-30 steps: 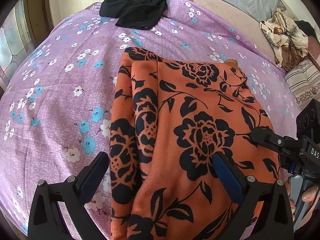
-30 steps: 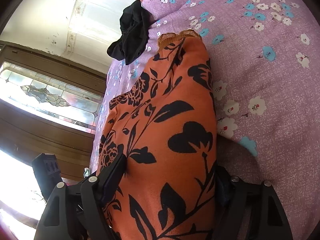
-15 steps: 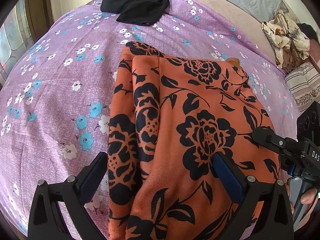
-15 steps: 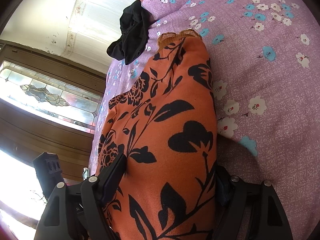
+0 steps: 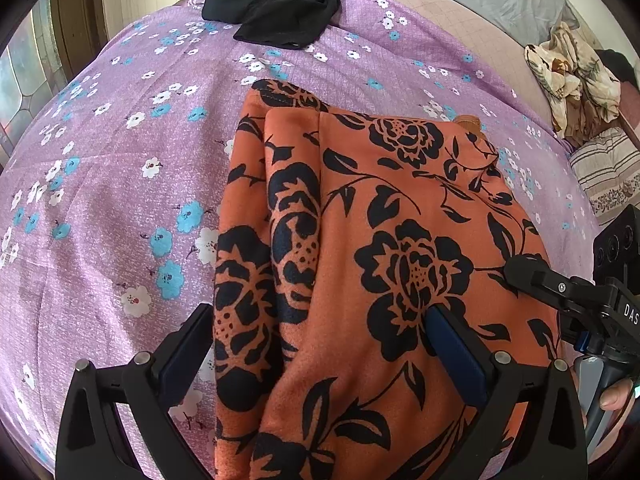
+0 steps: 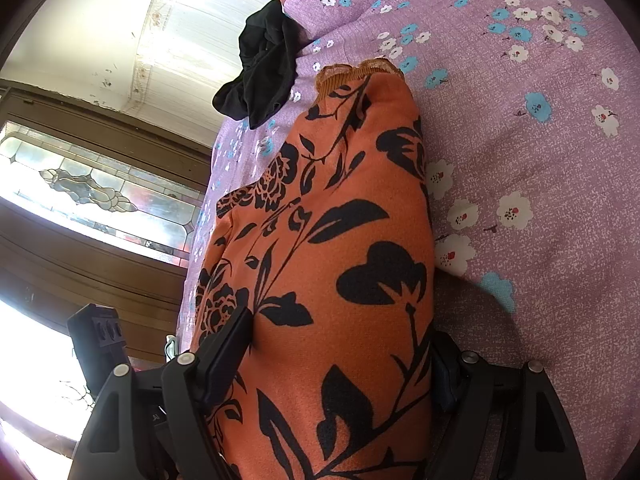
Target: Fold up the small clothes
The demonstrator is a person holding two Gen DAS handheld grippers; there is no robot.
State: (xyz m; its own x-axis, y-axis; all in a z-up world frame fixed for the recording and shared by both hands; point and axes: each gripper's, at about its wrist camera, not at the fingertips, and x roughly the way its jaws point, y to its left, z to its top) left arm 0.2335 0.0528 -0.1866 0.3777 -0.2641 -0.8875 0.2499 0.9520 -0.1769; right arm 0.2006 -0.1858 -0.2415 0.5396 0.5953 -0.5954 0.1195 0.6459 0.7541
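An orange garment with a black flower print lies folded on the purple flowered sheet. My left gripper is open over its near end: one finger rests on the sheet beside the cloth's left edge, the other on top of the cloth. In the right wrist view the same garment fills the gap of my right gripper, which is open around the garment's right edge. One of its fingers lies on the cloth in the left wrist view.
A crumpled black garment lies at the far end of the sheet. A pile of patterned cloth and a striped pillow sit far right. A stained-glass window in dark wood borders the bed's left side.
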